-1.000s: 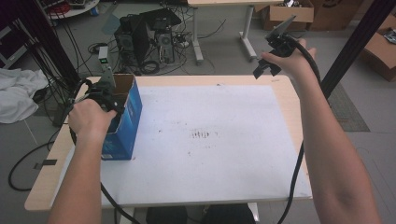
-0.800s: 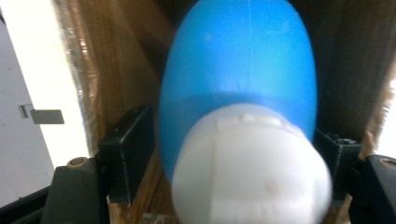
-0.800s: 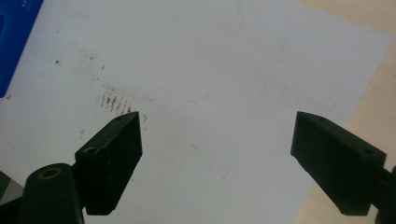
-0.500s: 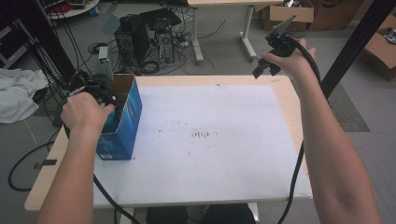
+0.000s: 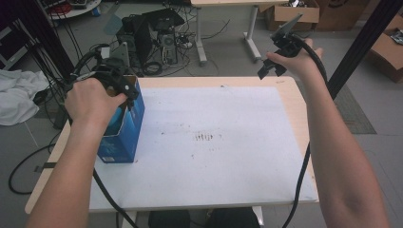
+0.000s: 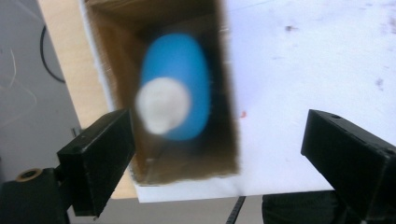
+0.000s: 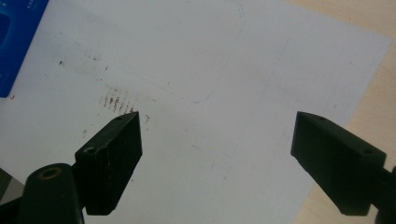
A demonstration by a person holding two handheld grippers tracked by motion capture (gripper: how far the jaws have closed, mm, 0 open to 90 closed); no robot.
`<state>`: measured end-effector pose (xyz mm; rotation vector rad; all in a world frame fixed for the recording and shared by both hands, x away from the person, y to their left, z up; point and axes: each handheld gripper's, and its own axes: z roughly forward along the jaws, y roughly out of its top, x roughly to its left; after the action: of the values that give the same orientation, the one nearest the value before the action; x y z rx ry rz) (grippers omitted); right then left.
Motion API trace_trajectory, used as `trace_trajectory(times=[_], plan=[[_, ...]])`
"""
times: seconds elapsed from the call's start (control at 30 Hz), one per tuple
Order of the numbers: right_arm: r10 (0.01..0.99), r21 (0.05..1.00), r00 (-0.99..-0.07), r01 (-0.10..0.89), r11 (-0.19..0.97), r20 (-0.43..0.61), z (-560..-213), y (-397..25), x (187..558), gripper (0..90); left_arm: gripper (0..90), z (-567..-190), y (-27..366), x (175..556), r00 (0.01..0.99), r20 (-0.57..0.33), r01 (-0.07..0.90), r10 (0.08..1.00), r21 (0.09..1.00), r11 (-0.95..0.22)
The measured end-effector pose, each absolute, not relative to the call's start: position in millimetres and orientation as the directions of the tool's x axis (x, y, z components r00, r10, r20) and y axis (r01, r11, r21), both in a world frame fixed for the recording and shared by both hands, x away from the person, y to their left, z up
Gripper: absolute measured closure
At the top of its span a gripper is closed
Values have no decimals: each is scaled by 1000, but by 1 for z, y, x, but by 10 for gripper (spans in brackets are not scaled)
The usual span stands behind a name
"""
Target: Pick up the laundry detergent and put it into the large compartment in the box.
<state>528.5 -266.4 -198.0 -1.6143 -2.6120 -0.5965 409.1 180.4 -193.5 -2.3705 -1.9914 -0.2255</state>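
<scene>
The table (image 5: 290, 99) has a pale wood top, and a big flat white sheet (image 5: 214, 147) with small dark marks covers most of it. A tall blue cardboard box (image 5: 124, 128) stands on the sheet's left edge with its top open. From the high view you see its shiny blue side. The left gripper view looks straight down into the box and shows plain brown card walls inside, and a smooth, rounded blue thing with a white round end (image 6: 175, 88), blurry, deep in the box. The left tool (image 6: 217, 154) hangs right over the box's open top, its black blocky jaws wide apart, touching nothing. The right tool (image 5: 274, 61) is held up in the air, far from the box, past the table's far right corner. Its jaws are wide apart too and hold nothing.
</scene>
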Motion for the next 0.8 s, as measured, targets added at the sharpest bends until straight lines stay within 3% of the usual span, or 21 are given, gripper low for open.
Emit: trace_trajectory(times=[0.53, 0.8], plan=[[856, 304, -475, 862, 405, 203, -196, -261, 526, 165, 60, -204, 75, 394, 507, 72, 854, 859, 89, -512], [857, 303, -476, 861, 408, 199, -196, -259, 528, 165, 50, -224, 39, 386, 610, 54, 784, 791, 108, -612]])
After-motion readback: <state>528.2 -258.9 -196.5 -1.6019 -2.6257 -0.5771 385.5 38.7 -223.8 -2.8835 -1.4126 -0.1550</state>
